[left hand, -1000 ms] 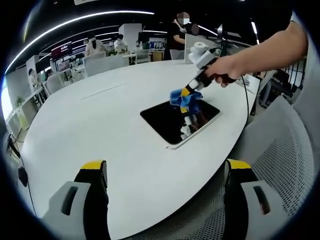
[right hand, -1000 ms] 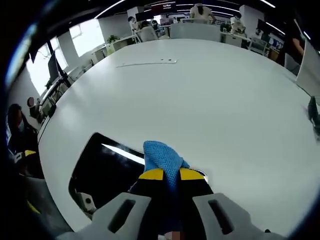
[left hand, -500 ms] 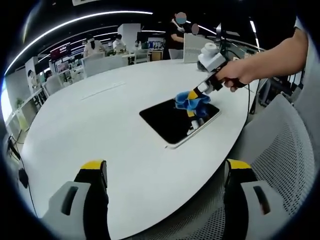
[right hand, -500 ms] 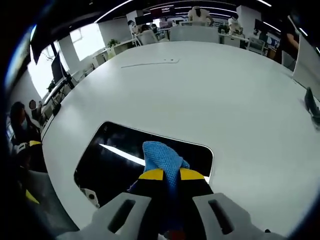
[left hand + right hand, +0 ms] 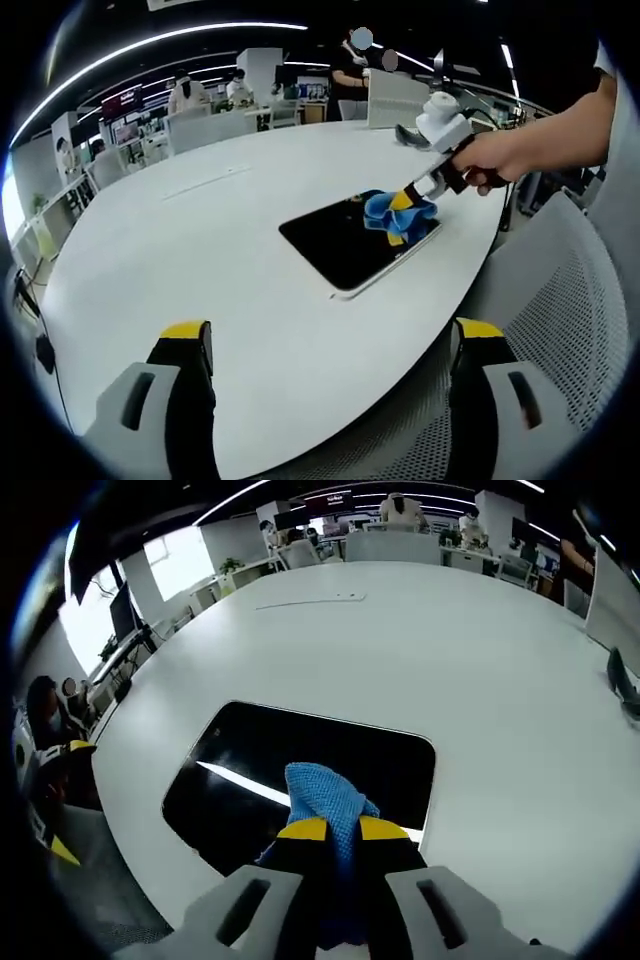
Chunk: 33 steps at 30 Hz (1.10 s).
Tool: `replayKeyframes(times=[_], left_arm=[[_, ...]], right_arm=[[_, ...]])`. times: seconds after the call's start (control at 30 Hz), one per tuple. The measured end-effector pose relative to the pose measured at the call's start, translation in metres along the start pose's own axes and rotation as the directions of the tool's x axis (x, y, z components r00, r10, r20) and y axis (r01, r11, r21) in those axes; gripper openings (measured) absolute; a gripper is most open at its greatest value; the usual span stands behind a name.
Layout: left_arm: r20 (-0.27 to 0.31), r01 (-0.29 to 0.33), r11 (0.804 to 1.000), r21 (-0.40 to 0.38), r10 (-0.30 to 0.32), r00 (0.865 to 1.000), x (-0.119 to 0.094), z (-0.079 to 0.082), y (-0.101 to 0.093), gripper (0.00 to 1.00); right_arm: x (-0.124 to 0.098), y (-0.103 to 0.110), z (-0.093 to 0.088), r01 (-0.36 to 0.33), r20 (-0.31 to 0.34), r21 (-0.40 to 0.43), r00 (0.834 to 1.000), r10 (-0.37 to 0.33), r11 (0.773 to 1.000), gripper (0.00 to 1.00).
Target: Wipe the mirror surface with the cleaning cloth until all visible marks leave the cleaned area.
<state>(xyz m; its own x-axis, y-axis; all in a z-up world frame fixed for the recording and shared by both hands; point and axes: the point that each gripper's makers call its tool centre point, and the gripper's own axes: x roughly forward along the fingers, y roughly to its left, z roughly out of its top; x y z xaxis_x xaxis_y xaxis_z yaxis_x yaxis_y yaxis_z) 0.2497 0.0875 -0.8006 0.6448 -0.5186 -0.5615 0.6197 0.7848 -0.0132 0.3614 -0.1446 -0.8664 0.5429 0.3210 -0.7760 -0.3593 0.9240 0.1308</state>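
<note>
A dark rectangular mirror (image 5: 345, 243) with a pale rim lies flat on the white oval table (image 5: 200, 260). My right gripper (image 5: 412, 198) is shut on a blue cleaning cloth (image 5: 388, 213), which rests on the mirror's far right corner. From the right gripper view, the cloth (image 5: 325, 805) sticks up between the yellow-tipped fingers (image 5: 302, 830) over the mirror (image 5: 310, 770), near its near edge. My left gripper (image 5: 330, 345) stands open, low over the table's near edge, well short of the mirror.
A mesh chair (image 5: 560, 330) stands at the table's right edge. A person's hand (image 5: 500, 155) holds the right gripper. A dark object (image 5: 622, 680) lies on the table to the right. Desks and people fill the office behind.
My right gripper has drawn the cloth across the mirror from its middle to the far right corner. The left gripper has stayed still.
</note>
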Motion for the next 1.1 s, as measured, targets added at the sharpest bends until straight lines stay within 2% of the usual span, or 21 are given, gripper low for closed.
replayKeyframes(times=[0.37, 0.63, 0.83, 1.1], left_arm=[[0.000, 0.000, 1.000, -0.003, 0.000, 1.000, 0.000, 0.000, 0.000, 0.98], [0.002, 0.001, 1.000, -0.004, -0.001, 1.000, 0.000, 0.001, -0.001, 0.98], [0.002, 0.001, 1.000, -0.004, -0.001, 1.000, 0.000, 0.001, -0.001, 0.98], [0.000, -0.002, 1.000, 0.000, 0.002, 1.000, 0.000, 0.001, -0.001, 0.98]], right_arm=[[-0.014, 0.010, -0.020, -0.027, -0.021, 0.010, 0.999, 0.027, 1.000, 0.04], [-0.027, 0.021, -0.038, -0.045, -0.060, -0.036, 0.997, 0.043, 0.998, 0.04], [-0.033, 0.025, -0.046, -0.055, -0.077, 0.008, 0.995, 0.056, 0.998, 0.04], [-0.034, 0.027, -0.048, -0.060, -0.069, 0.000, 0.996, 0.060, 0.998, 0.03]])
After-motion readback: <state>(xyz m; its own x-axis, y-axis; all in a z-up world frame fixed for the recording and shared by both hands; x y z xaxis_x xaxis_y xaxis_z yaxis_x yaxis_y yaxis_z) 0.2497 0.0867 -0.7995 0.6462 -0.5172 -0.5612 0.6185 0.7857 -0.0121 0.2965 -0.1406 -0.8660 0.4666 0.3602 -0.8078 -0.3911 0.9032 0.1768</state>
